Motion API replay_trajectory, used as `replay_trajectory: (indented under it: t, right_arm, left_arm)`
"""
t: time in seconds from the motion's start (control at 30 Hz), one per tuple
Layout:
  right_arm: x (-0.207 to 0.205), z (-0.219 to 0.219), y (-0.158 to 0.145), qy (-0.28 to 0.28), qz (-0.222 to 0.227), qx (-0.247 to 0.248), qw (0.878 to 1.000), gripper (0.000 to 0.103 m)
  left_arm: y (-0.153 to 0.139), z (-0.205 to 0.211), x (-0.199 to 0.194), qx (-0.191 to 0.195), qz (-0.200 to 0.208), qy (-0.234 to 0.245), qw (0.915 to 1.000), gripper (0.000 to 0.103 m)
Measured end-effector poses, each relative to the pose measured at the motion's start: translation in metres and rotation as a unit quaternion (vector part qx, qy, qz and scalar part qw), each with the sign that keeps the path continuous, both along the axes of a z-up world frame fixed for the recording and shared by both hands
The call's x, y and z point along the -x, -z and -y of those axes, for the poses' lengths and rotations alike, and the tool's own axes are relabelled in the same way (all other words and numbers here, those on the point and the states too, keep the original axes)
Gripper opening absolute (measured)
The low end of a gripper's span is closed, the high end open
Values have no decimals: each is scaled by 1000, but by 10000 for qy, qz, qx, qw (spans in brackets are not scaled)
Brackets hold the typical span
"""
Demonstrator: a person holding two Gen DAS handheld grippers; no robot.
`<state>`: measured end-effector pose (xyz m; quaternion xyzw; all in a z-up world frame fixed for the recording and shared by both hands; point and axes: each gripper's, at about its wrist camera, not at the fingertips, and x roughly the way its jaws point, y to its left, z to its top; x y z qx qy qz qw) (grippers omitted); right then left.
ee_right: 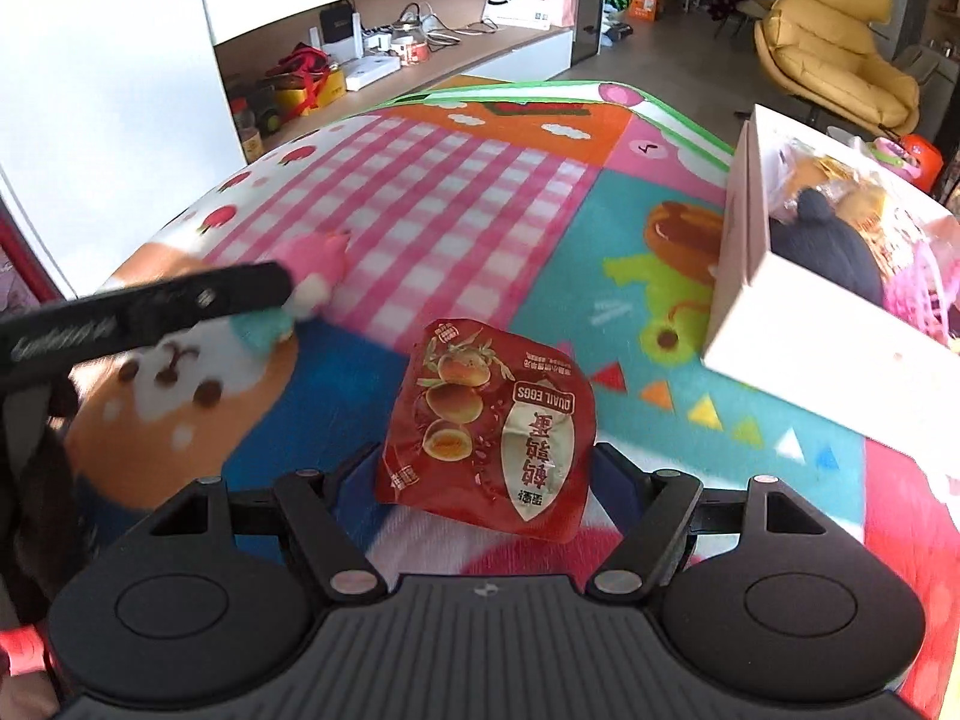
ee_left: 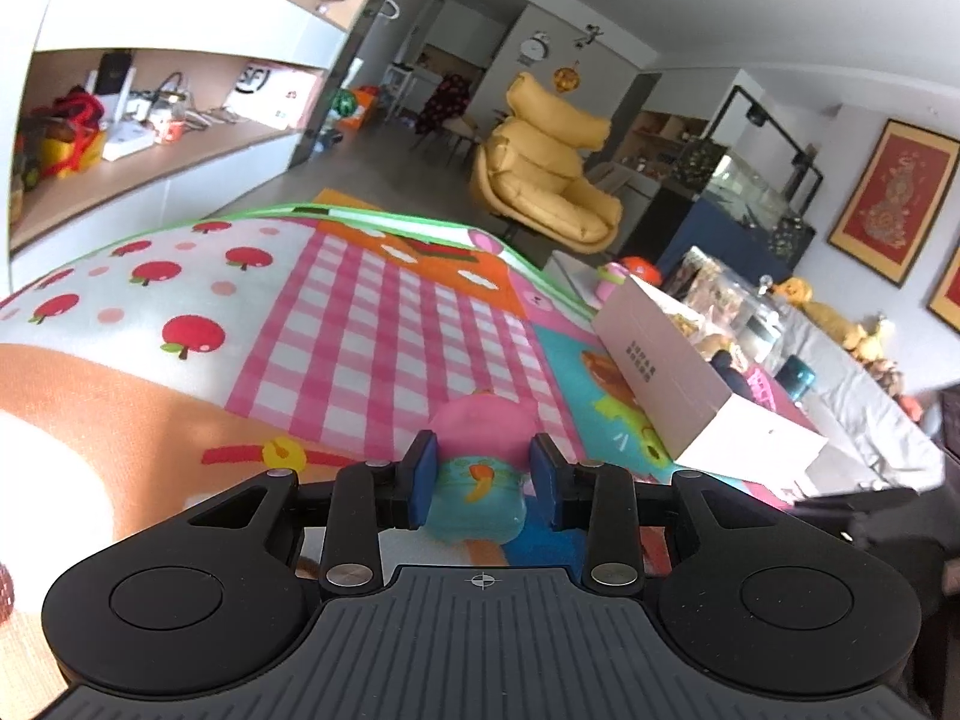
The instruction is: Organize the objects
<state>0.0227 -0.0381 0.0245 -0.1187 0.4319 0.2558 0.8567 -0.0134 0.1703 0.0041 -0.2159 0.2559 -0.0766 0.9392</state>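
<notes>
Right wrist view: left gripper (ee_right: 300, 300) smeared by motion blur; the plush toy (ee_right: 312, 276) it carries reads only as a pink and teal blob. Right gripper (ee_right: 486, 480) fingertips hidden behind the quail egg packet (ee_right: 492, 432); contact unclear, perhaps touching. White box (ee_right: 744, 228) cut off by right edge; contents jumbled, unidentifiable.

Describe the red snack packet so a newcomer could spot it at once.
Start at the colourful play mat, then find the white box of items on its right side. The red snack packet lies left of that box, between the right gripper fingers. It alone is glossy red, printed with browned eggs and "QUAIL EGGS".
</notes>
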Motion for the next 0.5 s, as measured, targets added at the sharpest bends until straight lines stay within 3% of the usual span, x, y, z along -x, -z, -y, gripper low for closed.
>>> replay_trajectory:
  t: [0.03, 0.1, 0.13, 0.2, 0.5]
  right_arm:
    - [5, 3, 1, -33, 32, -2, 10000, 75]
    - [14, 9, 1, -115, 111, 11, 9999, 75]
    - [18, 11, 1, -144, 144, 18, 9998, 75]
    - [23, 17, 1, -153, 191, 15, 9997, 78]
    - [32, 47, 5, 108, 580, 240, 9980, 98]
  left_arm:
    - [-1, 2, 0, -56, -12, -25, 10000, 37]
    - [-3, 7, 1, -67, -28, 5, 10000, 19]
    - [-4, 9, 0, 0, -58, 56, 10000, 18]
    - [-4, 14, -1, 118, -133, 154, 9997, 18]
    - [-4, 22, 1, -169, -134, 191, 9996, 19]
